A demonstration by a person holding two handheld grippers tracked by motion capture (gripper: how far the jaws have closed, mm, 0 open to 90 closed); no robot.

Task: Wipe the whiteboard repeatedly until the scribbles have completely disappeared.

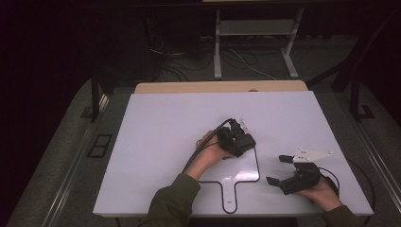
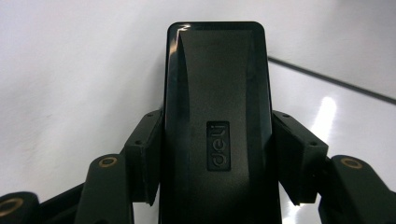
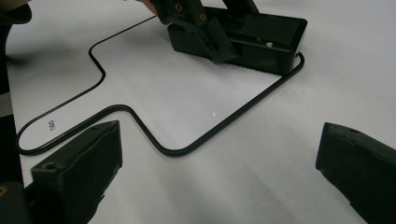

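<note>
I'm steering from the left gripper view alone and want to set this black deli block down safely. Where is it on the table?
Observer: The block, clamped in the left tongs, appears to rest on the white table, at a rounded corner of a black paddle-shaped outline.
Operator: Is the other hand close?
Observer: No. The right tongs sit apart, toward the table's near right edge.
Operator: Are they holding anything?
Observer: Nothing. Their jaws stand wide open.

The black box (image 1: 238, 140) lies on the outlined board (image 1: 246, 182), left of the right gripper (image 1: 279, 169).
</note>
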